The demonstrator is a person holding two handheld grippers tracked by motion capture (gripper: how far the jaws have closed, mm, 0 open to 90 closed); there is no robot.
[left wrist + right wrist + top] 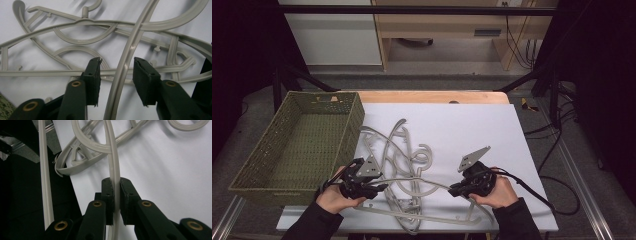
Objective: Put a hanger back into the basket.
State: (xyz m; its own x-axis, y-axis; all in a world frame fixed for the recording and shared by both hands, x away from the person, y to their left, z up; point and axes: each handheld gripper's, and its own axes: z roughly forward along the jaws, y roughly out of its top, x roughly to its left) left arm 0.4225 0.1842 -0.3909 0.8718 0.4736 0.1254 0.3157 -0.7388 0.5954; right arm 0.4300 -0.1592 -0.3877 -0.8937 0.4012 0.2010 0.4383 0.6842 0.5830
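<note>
A grey hanger (113, 167) is clamped in the right claw (115, 192); a hanger arm (125, 67) is straddled, untouched, by the parted left claw (116, 75), as seen in the left gripper view.

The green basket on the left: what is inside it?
The green woven basket looks empty: its bare woven floor shows. The near wall hides the strip of floor just behind it. The grey hangers lie outside it, on the white sheet.
</note>
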